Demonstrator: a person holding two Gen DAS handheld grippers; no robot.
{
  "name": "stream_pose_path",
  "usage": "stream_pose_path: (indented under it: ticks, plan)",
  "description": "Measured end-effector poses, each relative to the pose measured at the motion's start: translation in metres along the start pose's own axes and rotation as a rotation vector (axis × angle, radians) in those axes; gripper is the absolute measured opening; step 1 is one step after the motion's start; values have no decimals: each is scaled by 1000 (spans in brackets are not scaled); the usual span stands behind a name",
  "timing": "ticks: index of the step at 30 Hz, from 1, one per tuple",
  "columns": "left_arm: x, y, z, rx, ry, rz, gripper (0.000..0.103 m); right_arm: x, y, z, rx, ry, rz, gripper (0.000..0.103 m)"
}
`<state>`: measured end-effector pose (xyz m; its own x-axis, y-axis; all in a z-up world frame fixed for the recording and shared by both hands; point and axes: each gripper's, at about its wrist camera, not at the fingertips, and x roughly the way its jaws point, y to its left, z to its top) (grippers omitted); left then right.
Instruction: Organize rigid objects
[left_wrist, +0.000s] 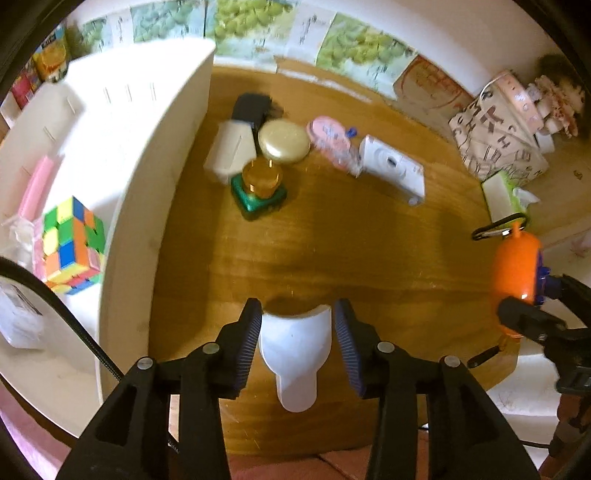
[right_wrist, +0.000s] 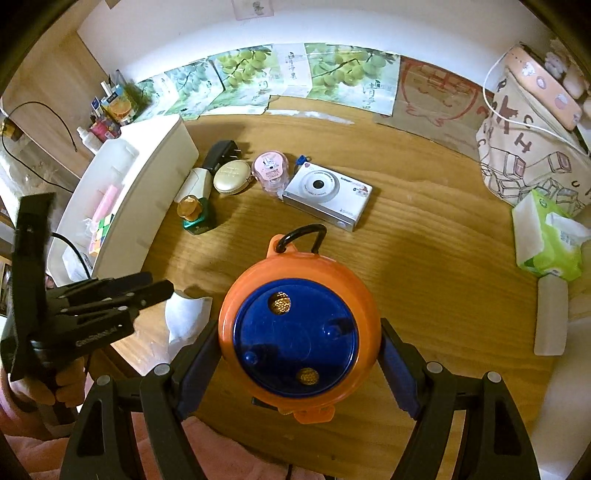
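Orange reel (right_wrist: 299, 332) clamped, right tongs (right_wrist: 299, 354) | underside hidden | left tongs (left_wrist: 297, 332) apart

Grape posters (right_wrist: 328, 70): Chinese chars "清净果" in vertical columns, legible in right wrist view; smaller print beside them too small to read.
Canvas bag (right_wrist: 532, 155): big block letters, "C", "H", "T", "R" visible; no whole word readable.
White camera (right_wrist: 327, 195): small print on front, too blurred to read.
Gold compact (right_wrist: 232, 176): faint lettering on lid, unreadable.
Left gripper (right_wrist: 168, 288): embossed text on body, illegible.
Left wrist view: all text motion-blurred.
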<state>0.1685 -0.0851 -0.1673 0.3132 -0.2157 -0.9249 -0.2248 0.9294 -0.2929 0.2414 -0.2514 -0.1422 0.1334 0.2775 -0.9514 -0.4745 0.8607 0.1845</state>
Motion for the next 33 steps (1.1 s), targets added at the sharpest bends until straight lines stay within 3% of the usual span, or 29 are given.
stream_pose_path:
  ticks: [3,11,18,25,33]
  plan:
    - [12,0,-4,-12,54,8,64,-1,-2,-3,5,4,-1,81]
    - [37,1,-15,-45,158,21,72,-6,-3,-10,12,13,3,81]
    - [51,-2,-16,-47,201,55,72,-3,-2,-16,7,38,9,81]
    - [56,-12,-14,-32,190,101,72,-1,-1,-20,0,54,15,81]
    - [61,-18,-9,-21,189,141,60,0,-1,-21,-2,58,23,81]
